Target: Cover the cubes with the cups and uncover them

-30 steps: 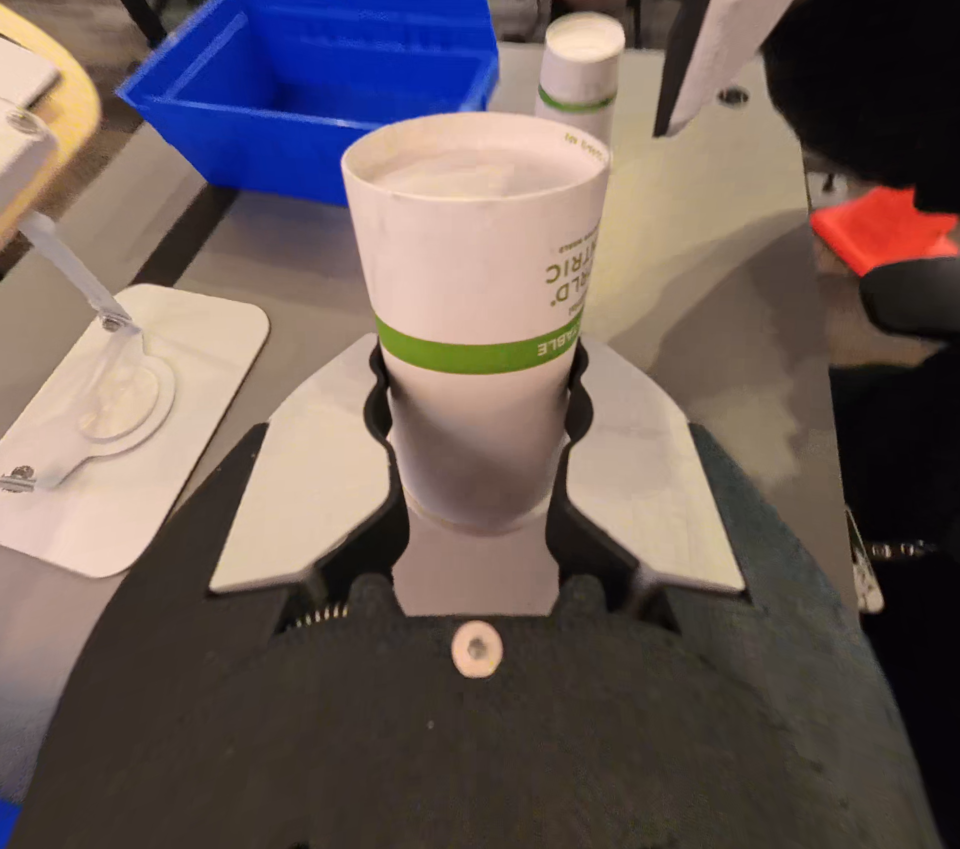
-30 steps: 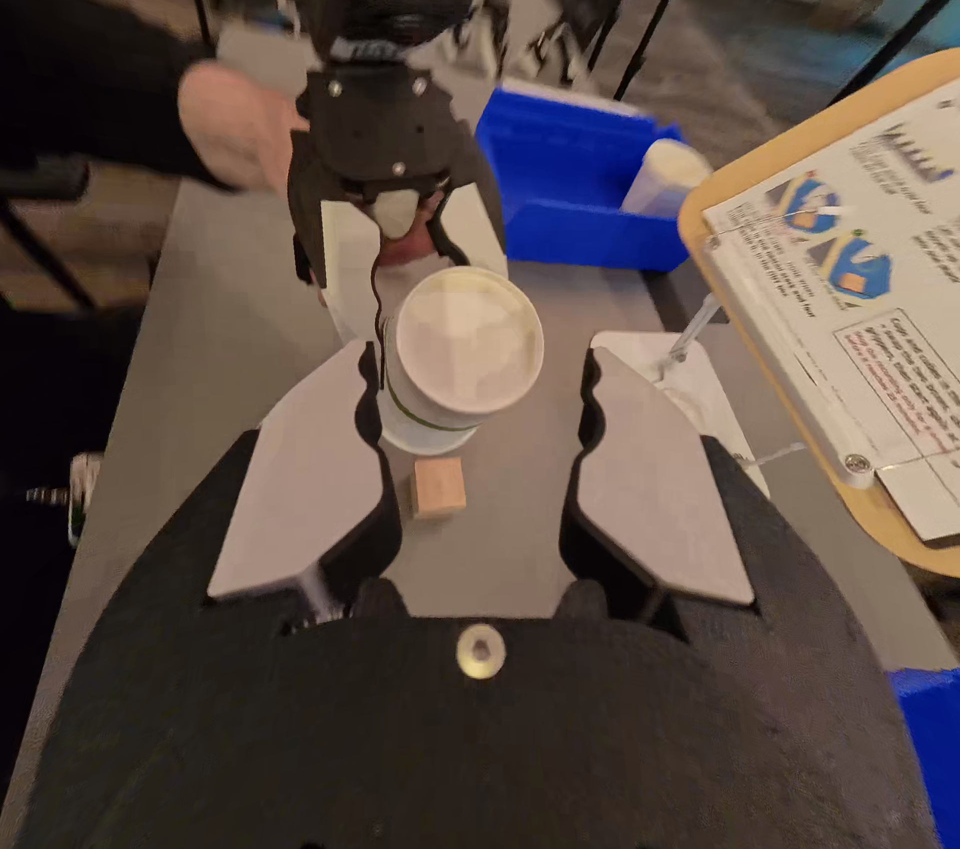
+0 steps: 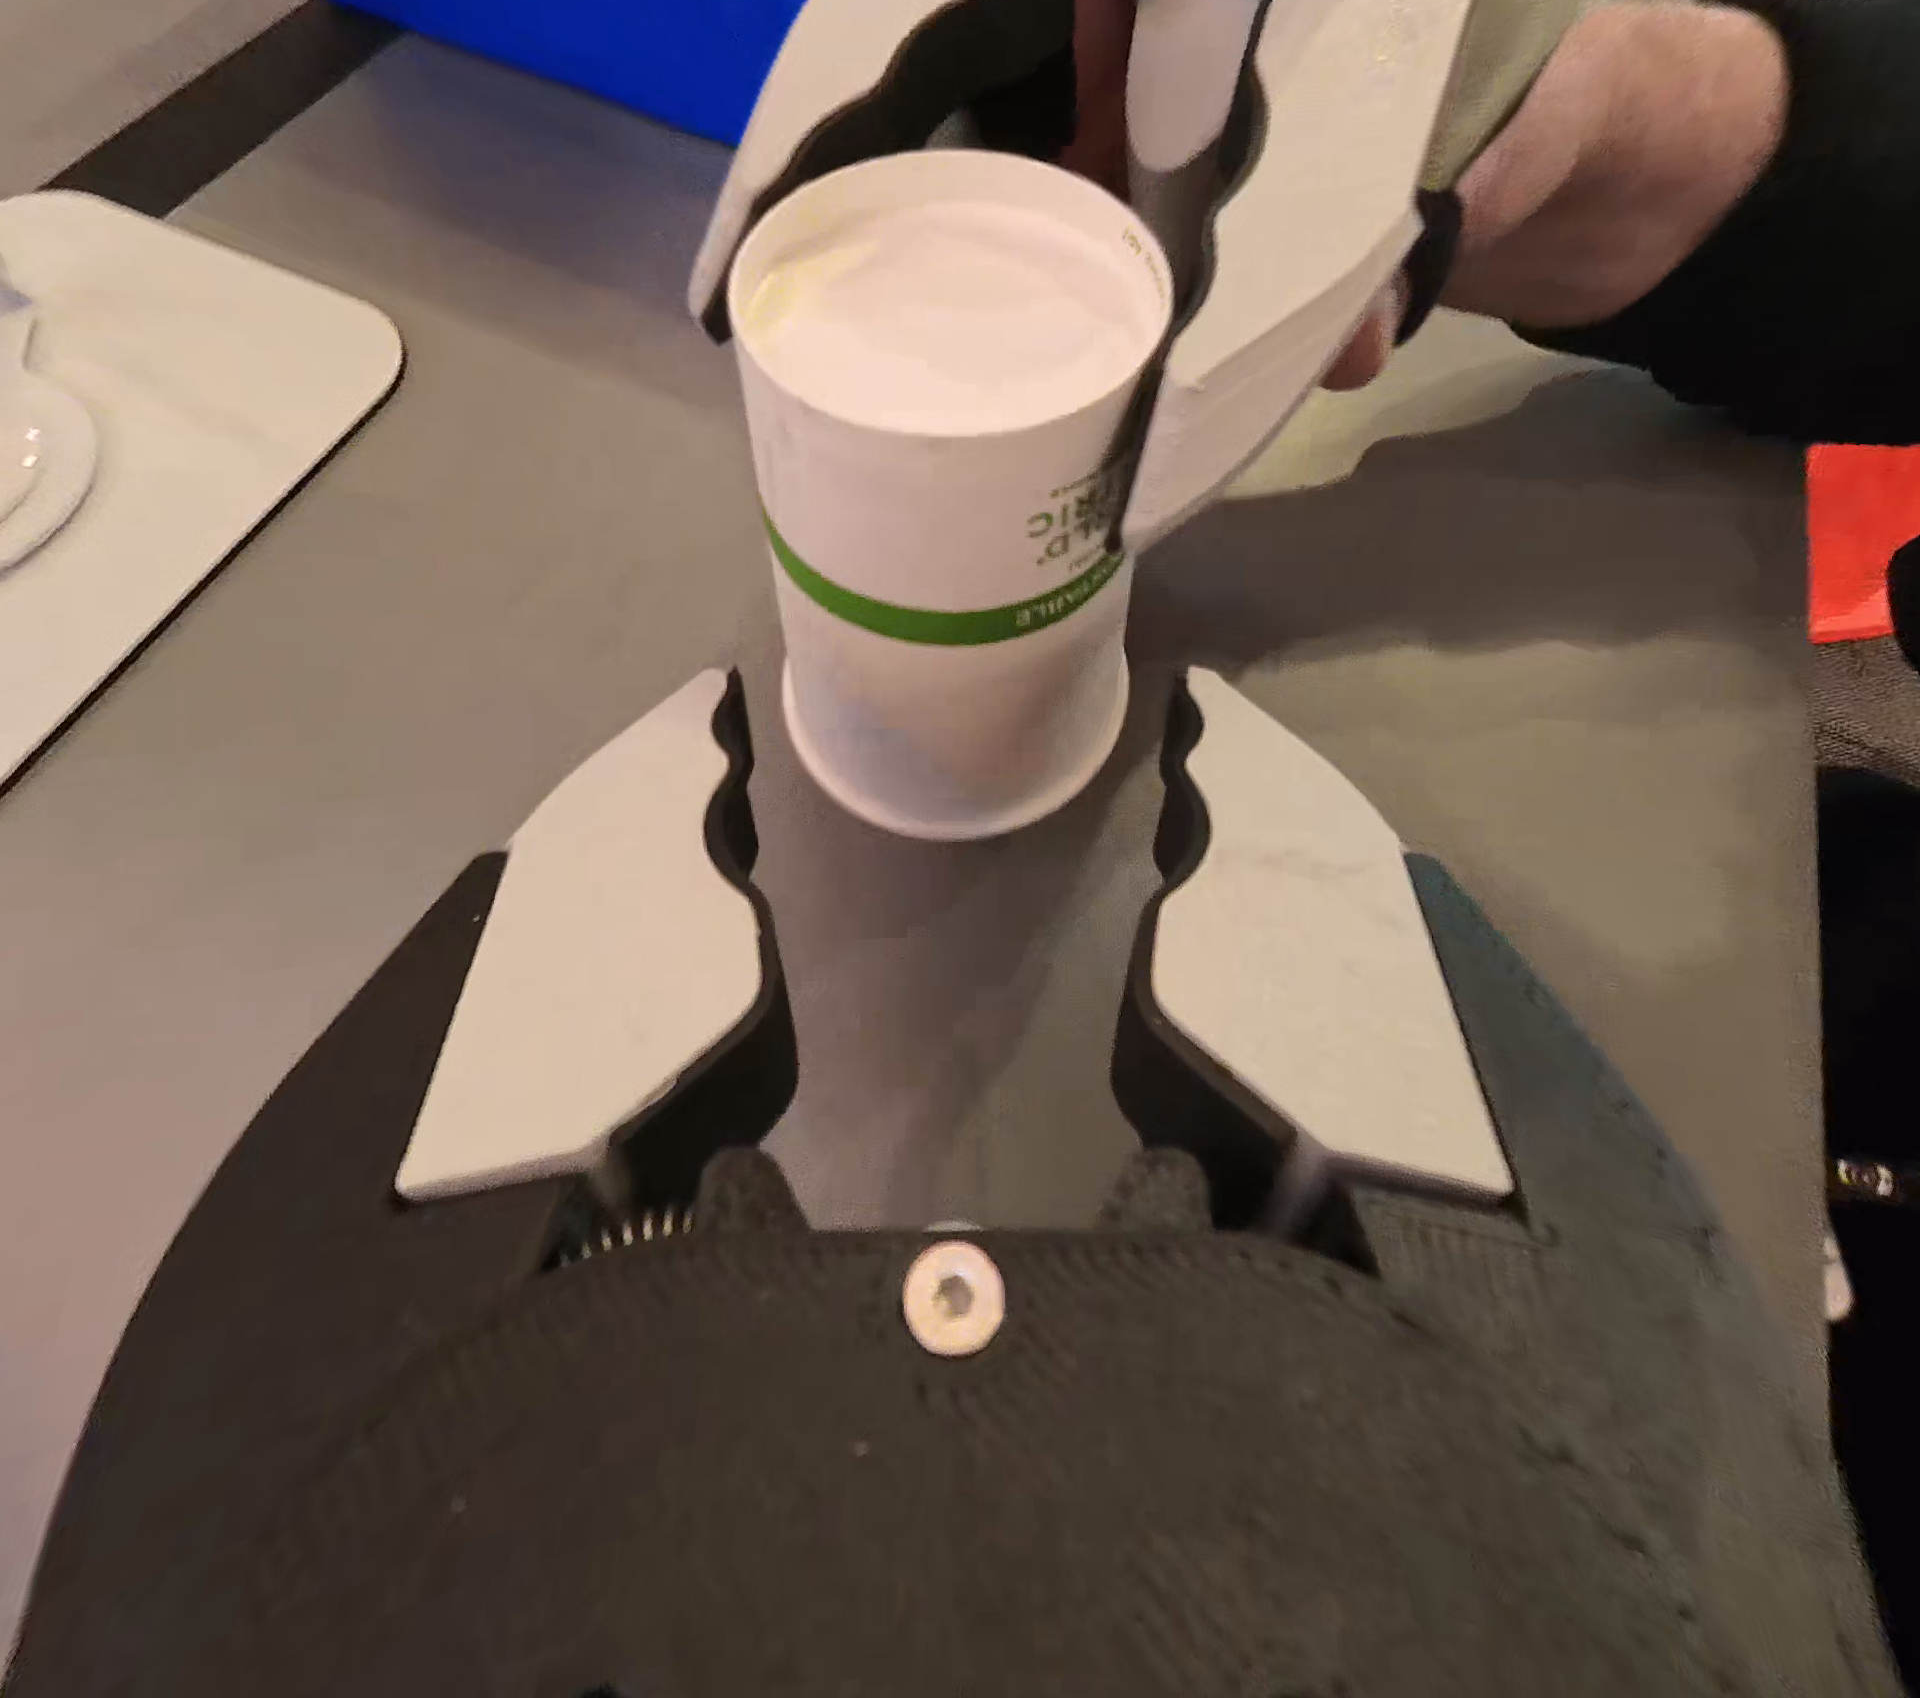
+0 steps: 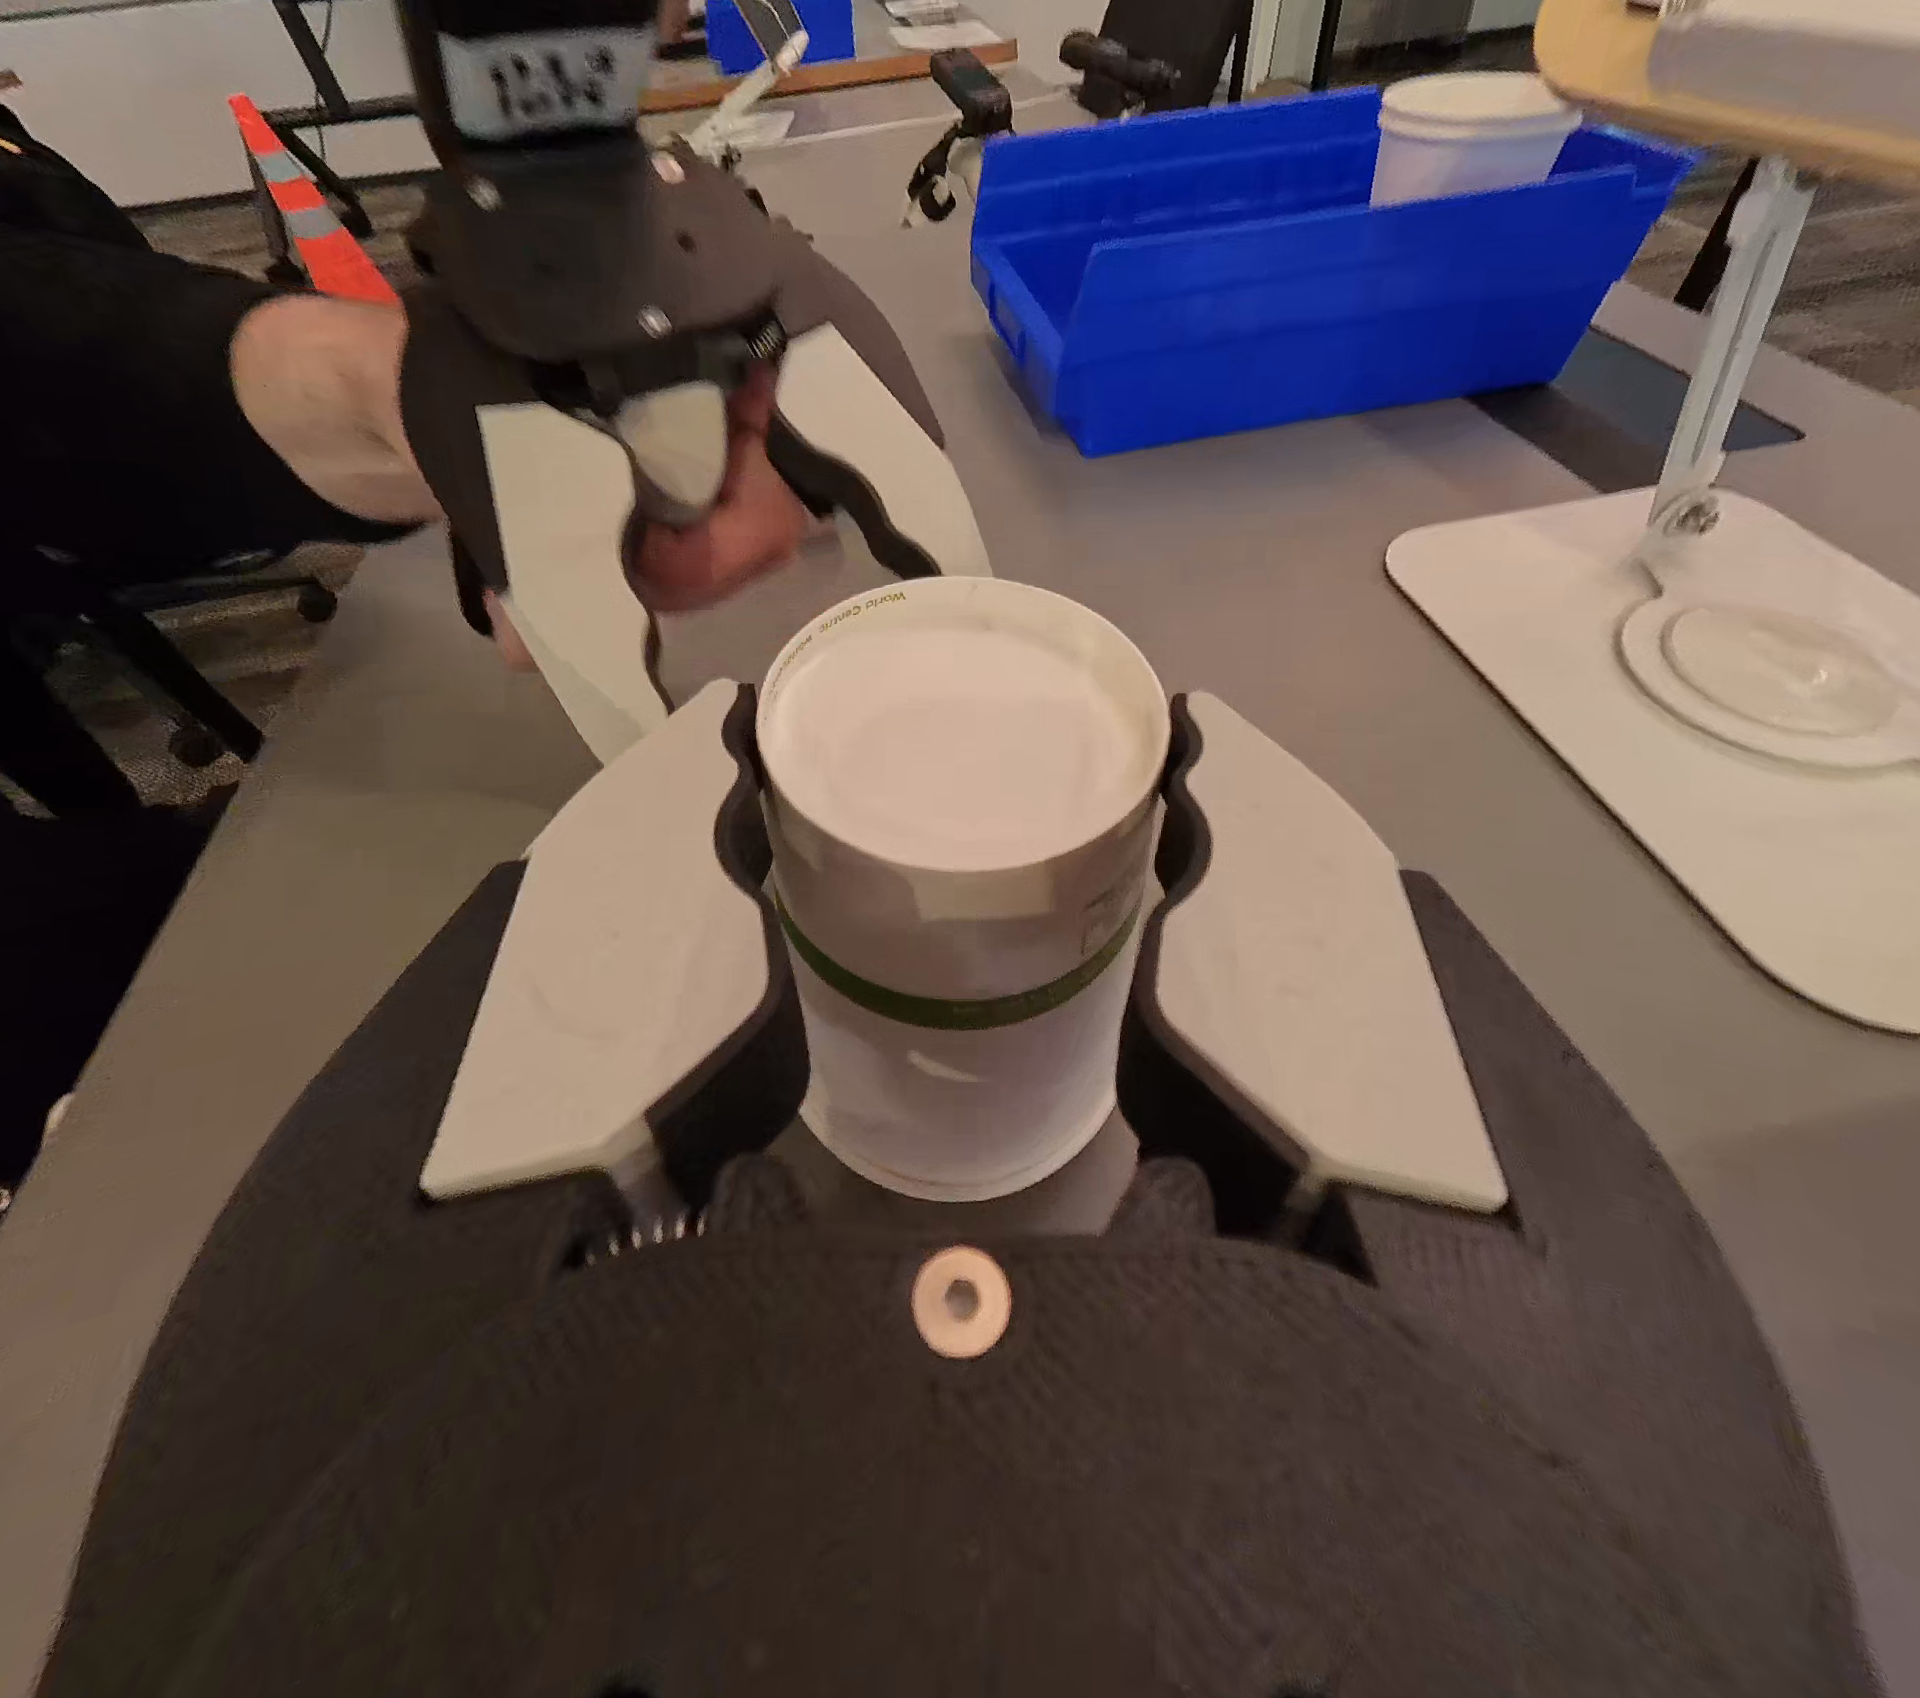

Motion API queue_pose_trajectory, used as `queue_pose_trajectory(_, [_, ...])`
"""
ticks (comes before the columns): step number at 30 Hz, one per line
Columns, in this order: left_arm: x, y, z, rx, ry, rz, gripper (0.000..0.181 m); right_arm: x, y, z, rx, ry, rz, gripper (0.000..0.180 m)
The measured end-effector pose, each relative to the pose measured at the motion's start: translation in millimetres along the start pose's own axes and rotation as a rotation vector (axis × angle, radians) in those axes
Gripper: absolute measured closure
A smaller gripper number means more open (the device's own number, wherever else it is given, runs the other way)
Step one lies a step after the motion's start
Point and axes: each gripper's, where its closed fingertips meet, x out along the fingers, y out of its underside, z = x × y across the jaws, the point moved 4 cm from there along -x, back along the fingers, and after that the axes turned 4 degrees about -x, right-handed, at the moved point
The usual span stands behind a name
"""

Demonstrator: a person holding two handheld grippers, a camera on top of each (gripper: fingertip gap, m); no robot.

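A: What is the right gripper point(image 4: 961, 801) doing?

B: It is pinching the cup point(image 4: 961, 879). Both fingers point(image 4: 623, 921) are pressing the cup's sides just above the green band.

A: And the left gripper point(image 3: 956, 775)?

B: Its fingers point(image 3: 613, 942) are standing spread, wider than the cup point(image 3: 945, 495). They are lying just short of the rim and touching nothing.

A: How is the cup sitting?

B: It is standing upside down on the grey table point(image 4: 1247, 568), rim down and flat base facing up. Its long axis is running vertically, possibly with a slight lean. Whether the rim is resting fully on the table cannot be told.

A: Cubes?

B: None are showing.

A: Surroundings?

B: A blue bin point(image 4: 1320, 298) is sitting farther back on the table with a second cup point(image 4: 1465, 136) inside. A white stand base point(image 4: 1683, 713) is lying beside it to the right.
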Motion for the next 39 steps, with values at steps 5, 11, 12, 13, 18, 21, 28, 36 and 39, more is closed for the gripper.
queue_pose_trajectory(5, [-25.2, 14.3, 3.2, -0.007, -0.057, 0.019, 0.109, 6.4, 12.4, -2.3, -0.012, 0.007, 0.013, 0.105])
queue_pose_trajectory(11, [-33.2, 19.8, 0.7, -0.002, -0.063, 0.018, 0.115, 7.0, 14.8, 0.5, -0.076, 0.01, 0.049, 0.105])
queue_pose_trajectory(12, [-33.1, 19.2, 0.1, -0.001, -0.063, 0.014, 0.115, 7.4, 14.6, 0.7, -0.081, 0.013, 0.055, 0.105])
queue_pose_trajectory(13, [-33.2, 18.5, -0.5, 0.0, -0.062, 0.01, 0.115, 7.8, 14.5, 0.9, -0.085, 0.016, 0.062, 0.105])
queue_pose_trajectory(18, [-35.6, 15.5, -1.3, 0.008, -0.066, -0.004, 0.115, 7.9, 14.4, 1.1, -0.083, 0.019, 0.063, 0.105])
queue_pose_trajectory(21, [-42.3, 12.0, -0.7, 0.017, -0.082, -0.016, 0.115, 7.0, 13.3, 1.4, -0.082, 0.025, 0.081, 0.104])
queue_pose_trajectory(28, [-102.3, -16.8, 34.7, 0.128, -0.292, -0.055, 0.118, -19.6, -11.7, -8.0, -0.072, 0.075, -0.109, 0.095])
queue_pose_trajectory(36, [-185.6, -49.5, 169.5, 0.264, -0.659, 0.018, 0.139, -39.2, -0.2, -23.8, -0.017, 0.132, -0.209, 0.113])
queue_pose_trajectory(39, [-192.3, -40.4, 229.4, 0.364, -0.779, 0.171, 0.146, -41.0, 6.0, -26.5, -0.022, 0.152, -0.197, 0.116])
